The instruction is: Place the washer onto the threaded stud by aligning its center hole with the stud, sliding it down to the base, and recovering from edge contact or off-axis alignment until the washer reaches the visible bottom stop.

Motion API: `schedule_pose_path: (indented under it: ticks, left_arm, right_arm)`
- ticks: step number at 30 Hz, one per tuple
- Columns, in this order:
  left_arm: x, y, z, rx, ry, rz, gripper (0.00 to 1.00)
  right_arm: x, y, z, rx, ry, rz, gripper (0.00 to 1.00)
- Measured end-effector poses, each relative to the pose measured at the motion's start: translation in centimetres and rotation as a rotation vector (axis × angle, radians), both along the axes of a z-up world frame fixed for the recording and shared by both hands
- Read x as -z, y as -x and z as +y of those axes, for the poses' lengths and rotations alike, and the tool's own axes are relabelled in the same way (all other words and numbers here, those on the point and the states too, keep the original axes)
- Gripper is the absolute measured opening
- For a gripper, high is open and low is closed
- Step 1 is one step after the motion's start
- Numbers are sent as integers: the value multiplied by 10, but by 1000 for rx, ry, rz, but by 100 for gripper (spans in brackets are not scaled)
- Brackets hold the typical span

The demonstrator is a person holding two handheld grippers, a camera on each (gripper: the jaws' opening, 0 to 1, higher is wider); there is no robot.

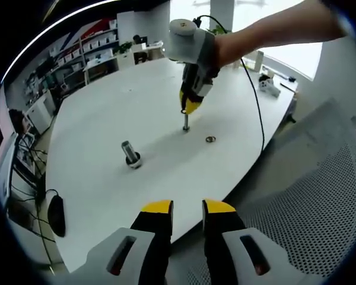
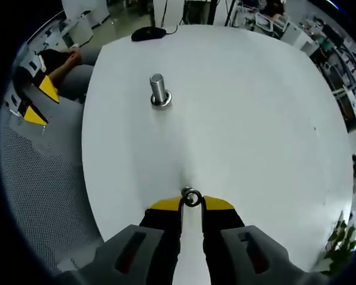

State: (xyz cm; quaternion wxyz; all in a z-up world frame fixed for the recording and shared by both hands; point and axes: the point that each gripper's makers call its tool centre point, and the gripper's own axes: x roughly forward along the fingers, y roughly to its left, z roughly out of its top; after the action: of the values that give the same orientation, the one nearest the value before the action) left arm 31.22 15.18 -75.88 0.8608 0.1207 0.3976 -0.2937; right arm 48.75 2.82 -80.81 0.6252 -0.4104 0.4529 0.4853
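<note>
A thin threaded stud (image 1: 186, 122) stands upright on the round white table (image 1: 107, 119). My right gripper (image 1: 186, 108), held by a person's hand, hangs straight over it, fingertips just above the stud's top. In the right gripper view this gripper (image 2: 191, 202) is shut on a small metal washer (image 2: 191, 197) pinched between its yellow tips; the stud's top is barely visible beside the washer. My left gripper (image 1: 188, 208) is low at the near table edge, open, with nothing between its fingers, and it appears at the left as yellow tips (image 2: 38, 98).
A thicker stud (image 1: 130, 153) (image 2: 159, 90) with a ring at its base stands to one side. A loose washer (image 1: 210, 139) lies near the thin stud. A black mouse (image 1: 56, 215) (image 2: 148, 32), a black cable (image 1: 256, 113) and a mesh chair (image 1: 320, 196) border the table.
</note>
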Motion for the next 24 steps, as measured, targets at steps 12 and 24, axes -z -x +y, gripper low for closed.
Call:
schedule_pose_path:
  ticks: [12, 24]
  left_arm:
    - [1, 0, 0, -3, -2, 4, 17]
    - [3, 1, 1, -6, -9, 16, 17]
  right_arm:
    - [4, 7, -4, -16, 6, 20, 14]
    - [34, 7, -7, 3, 29, 51, 14]
